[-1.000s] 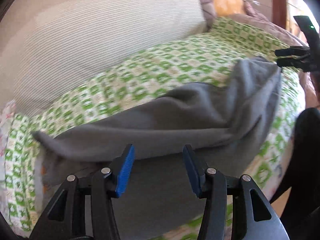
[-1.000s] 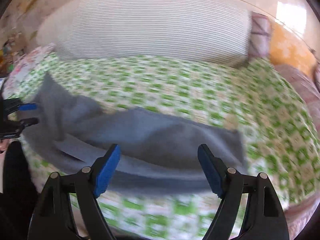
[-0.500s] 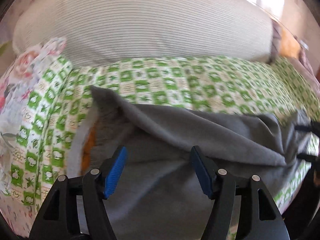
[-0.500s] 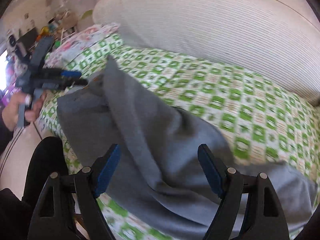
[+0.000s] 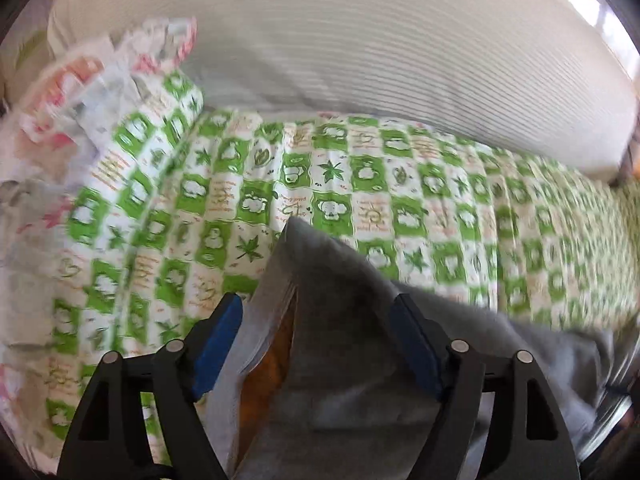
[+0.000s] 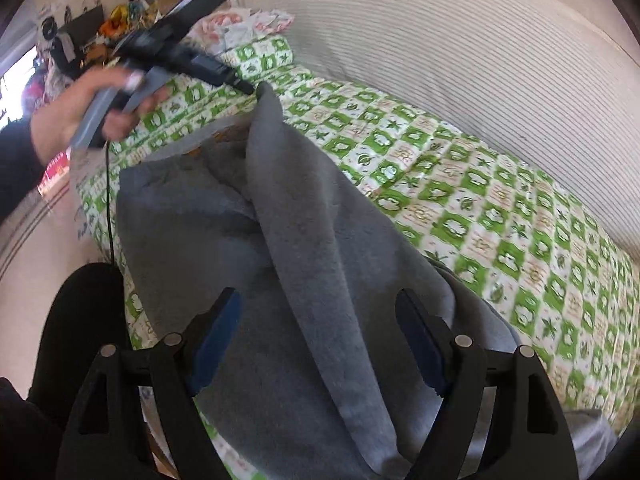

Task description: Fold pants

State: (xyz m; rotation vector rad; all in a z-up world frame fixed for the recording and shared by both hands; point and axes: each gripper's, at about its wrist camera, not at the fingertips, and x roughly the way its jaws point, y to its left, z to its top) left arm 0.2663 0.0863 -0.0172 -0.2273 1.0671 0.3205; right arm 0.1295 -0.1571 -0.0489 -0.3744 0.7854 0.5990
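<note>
**Fold laid over, left tool letting go**

We look down on the bed [image 5: 420, 184], its green-and-white checked cover running from 9 o'clock to 3 o'clock in both wrist views, with the striped white bolster [image 5: 380, 48] along 12 o'clock behind it.

The grey pants [image 6: 288, 240] lie on the near edge of that cover. A second ago they stretched long across the bed; now, in the right wrist view, one layer runs over the other, a thick ridge climbing from 6 o'clock to a point near 11 o'clock. In the left wrist view that same corner peaks at the centre, with an orange lining showing at 7 o'clock. We judge that one fold has been brought across and needs smoothing before the next.

Our left tool [image 5: 316, 344] has just been opening: its blue pads stand well apart, either side of the cloth without pressing it. From the right view it [image 6: 240, 84] hovers at the tip of the ridge, gripped by the left hand [image 6: 84, 108].

Our right tool [image 6: 316, 344] stands apart as before, over the pants, clamped on nothing.
</note>
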